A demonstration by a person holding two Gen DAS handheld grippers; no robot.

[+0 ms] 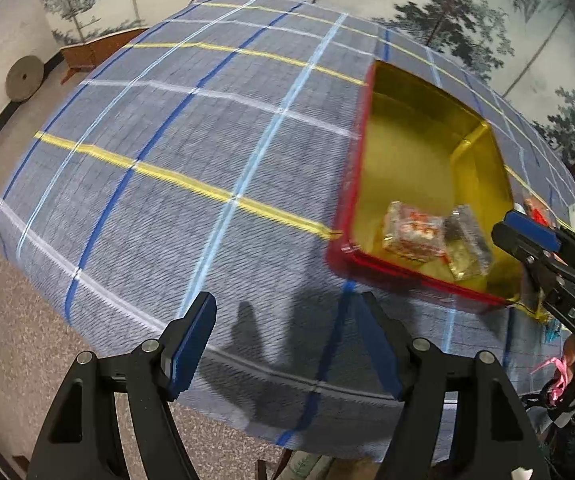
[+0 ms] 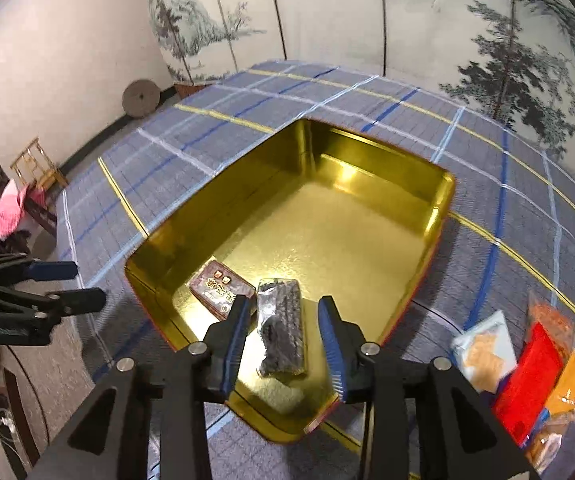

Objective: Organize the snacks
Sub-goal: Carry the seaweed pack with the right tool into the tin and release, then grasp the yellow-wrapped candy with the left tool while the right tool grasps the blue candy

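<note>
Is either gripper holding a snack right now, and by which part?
Neither. The right gripper is open above the dark snack packet lying in the tin; the left gripper is open and empty.

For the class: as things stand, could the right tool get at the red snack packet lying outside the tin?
Probably yes: the right tool is open, and the red snack packet lies uncovered on the cloth beside the tin, with nothing between them.

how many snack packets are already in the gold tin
2: a brown printed packet near the tin's front-left corner, and a dark clear-wrapped packet beside it, lying between the right tongs' open fingers. None seems hidden.
</note>
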